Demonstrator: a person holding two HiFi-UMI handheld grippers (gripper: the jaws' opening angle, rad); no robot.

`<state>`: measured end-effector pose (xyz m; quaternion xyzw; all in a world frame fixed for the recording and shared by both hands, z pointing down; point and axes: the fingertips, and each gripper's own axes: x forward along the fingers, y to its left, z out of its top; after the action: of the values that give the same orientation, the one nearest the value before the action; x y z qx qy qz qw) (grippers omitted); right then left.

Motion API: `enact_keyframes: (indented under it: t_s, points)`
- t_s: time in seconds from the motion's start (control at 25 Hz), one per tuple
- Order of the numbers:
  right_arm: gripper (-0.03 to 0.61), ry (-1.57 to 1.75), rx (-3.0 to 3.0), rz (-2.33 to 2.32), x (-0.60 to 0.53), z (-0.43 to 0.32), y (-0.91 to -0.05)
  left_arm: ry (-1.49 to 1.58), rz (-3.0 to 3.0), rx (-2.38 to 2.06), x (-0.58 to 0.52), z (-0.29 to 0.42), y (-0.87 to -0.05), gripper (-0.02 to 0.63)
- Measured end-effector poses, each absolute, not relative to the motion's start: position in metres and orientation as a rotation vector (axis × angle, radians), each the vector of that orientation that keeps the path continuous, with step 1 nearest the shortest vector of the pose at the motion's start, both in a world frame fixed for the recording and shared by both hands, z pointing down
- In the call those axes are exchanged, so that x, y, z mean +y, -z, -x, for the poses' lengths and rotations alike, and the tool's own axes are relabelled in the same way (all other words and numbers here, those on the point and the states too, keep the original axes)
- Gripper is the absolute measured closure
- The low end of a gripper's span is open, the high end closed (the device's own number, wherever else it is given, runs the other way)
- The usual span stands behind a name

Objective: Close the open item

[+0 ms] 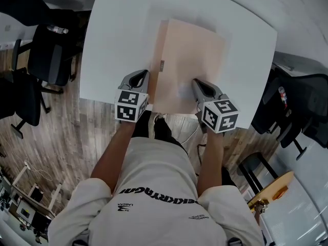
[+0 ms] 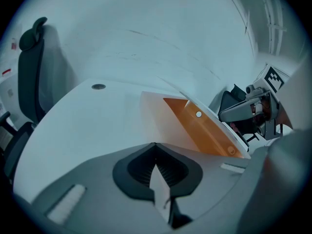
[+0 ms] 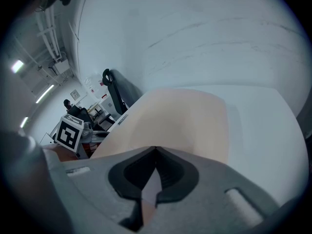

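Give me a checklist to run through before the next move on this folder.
1. Folder closed: not ok. The left gripper view shows its cover raised off the lower sheet.
2. Right gripper holding the cover: ok, tongs shut on its near edge.
3. Left gripper clear of the folder: ok, tongs together, beside its left edge.
4. Snaps lined up with their mates: cannot tell, the mates are not visible.
5. Folder resting on the table: ok.
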<state>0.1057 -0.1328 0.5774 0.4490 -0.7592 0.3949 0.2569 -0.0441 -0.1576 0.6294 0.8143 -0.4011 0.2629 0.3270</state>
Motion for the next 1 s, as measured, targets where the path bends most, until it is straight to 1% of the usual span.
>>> enact_keyframes:
  t_s: [1.0]
  points:
    - [0.578,-1.070,-2.028,-1.155,-0.137,-0.091,-0.595,-0.697,-2.105,-1.039,-0.161,0.047,-0.639,0.612]
